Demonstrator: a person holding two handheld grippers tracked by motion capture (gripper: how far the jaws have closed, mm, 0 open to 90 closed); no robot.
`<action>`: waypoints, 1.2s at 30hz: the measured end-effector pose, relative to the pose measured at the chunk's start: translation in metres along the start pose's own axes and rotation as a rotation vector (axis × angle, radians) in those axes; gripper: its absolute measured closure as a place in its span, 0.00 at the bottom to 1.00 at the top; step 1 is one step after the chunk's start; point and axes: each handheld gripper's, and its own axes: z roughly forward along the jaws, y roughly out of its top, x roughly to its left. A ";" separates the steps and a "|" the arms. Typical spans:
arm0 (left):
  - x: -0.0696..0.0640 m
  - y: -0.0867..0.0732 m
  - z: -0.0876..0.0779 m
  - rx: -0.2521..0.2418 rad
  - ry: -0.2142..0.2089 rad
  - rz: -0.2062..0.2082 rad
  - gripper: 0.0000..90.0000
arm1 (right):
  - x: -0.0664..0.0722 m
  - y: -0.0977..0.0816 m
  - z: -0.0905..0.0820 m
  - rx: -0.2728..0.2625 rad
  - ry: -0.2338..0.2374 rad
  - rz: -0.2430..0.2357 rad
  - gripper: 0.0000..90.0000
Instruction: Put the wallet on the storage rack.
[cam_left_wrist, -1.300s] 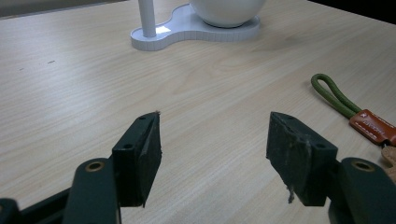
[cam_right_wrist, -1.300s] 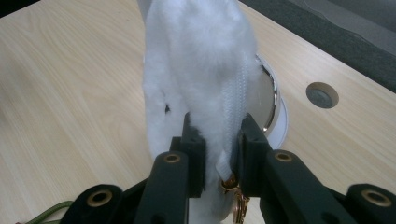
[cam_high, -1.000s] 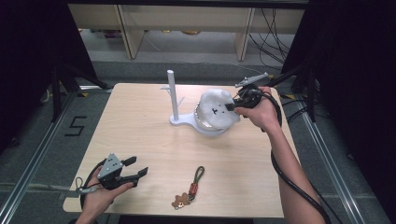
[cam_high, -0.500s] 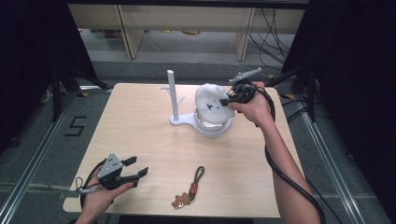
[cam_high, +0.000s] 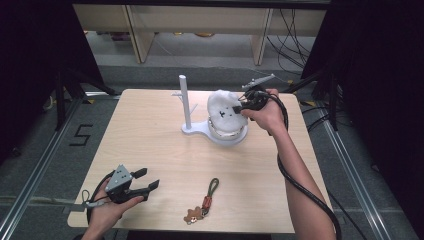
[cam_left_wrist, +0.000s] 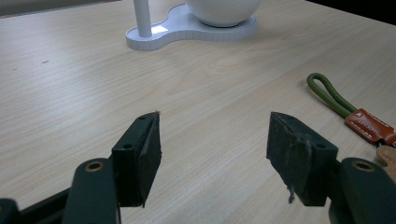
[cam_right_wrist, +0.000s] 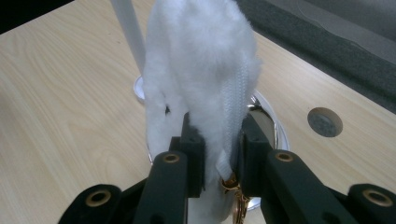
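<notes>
A person stands at a pale wooden bench (cam_high: 150, 130). The right claw (cam_high: 241, 106) is clamped on a white fluffy pouch (cam_high: 223, 111) at its zipper edge, where a small gold clasp (cam_right_wrist: 232, 183) hangs. The pouch stands over the round end of a white stand (cam_high: 200, 131) with an upright post, near the bench's far side. It looks light, soft and squashy; the plush would likely slip, so the stitched zipper seam seems the firmer hold. The left claw (cam_high: 148, 179) rests near the front left corner, jaws apart, holding nothing. A keychain strap (cam_high: 205, 201) lies nearby.
</notes>
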 end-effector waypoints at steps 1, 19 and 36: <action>0.000 0.000 0.000 0.001 0.002 0.000 0.39 | -0.001 -0.001 0.002 -0.004 -0.011 -0.002 0.85; -0.002 -0.001 0.002 0.008 -0.009 0.003 0.38 | -0.011 -0.017 0.033 0.031 -0.051 0.075 0.84; -0.003 -0.003 0.003 0.011 -0.013 -0.010 0.38 | -0.014 -0.023 0.045 0.031 -0.086 0.108 0.81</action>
